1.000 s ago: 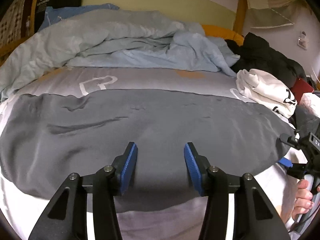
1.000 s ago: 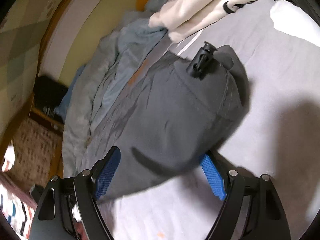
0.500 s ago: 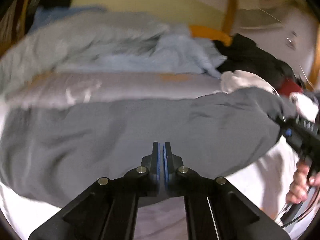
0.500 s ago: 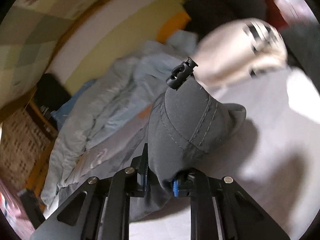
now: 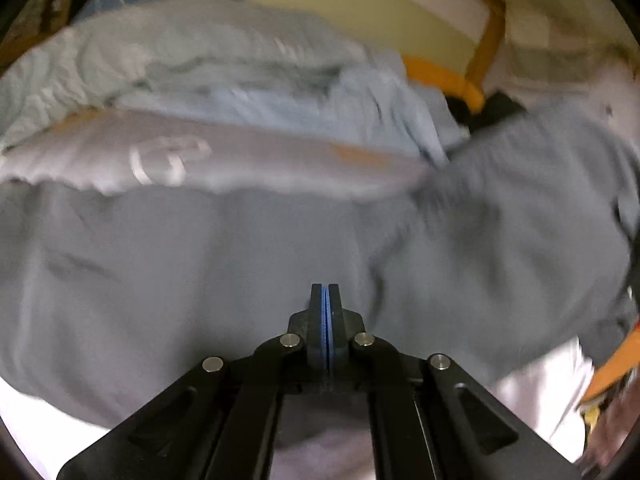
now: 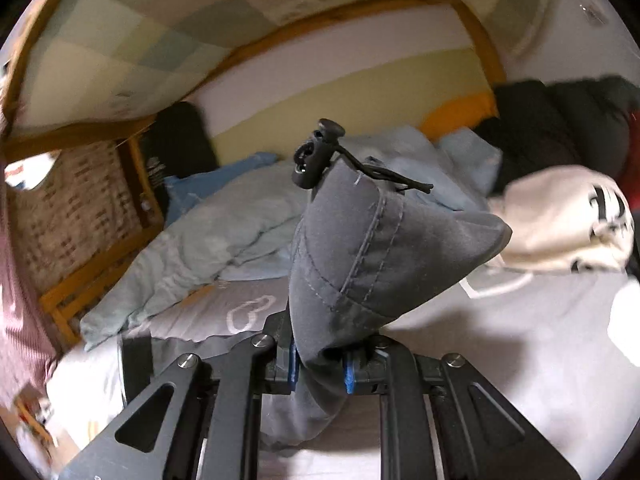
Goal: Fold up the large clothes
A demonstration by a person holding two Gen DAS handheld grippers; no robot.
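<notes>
Where the bed (image 6: 540,360) meets the wall, a rumpled pale blue duvet (image 6: 224,220) lies heaped along the far side, with a cream garment (image 6: 560,224) bearing black print and a pile of dark clothes (image 6: 560,128) to its right. A wooden bed frame (image 6: 92,272) and a woven panel (image 6: 68,208) close off the left. Nothing stands between either tool and the grey garment (image 5: 200,280), which spreads across the white sheet in the left wrist view, blurred, its right part raised above the bedding. Left gripper (image 5: 325,320): blue pads pressed together with no gap visible; whether any cloth is caught between them cannot be told. Right gripper (image 6: 320,364): jaws closed to a narrow gap around a bunched fold of the same grey garment, a stitched hem corner of which stands up over the fingers. A black cord toggle (image 6: 316,152) with a short cord (image 6: 384,176) sticks out at the top of that corner. The cloth is matte, dark grey, with double seam lines.
</notes>
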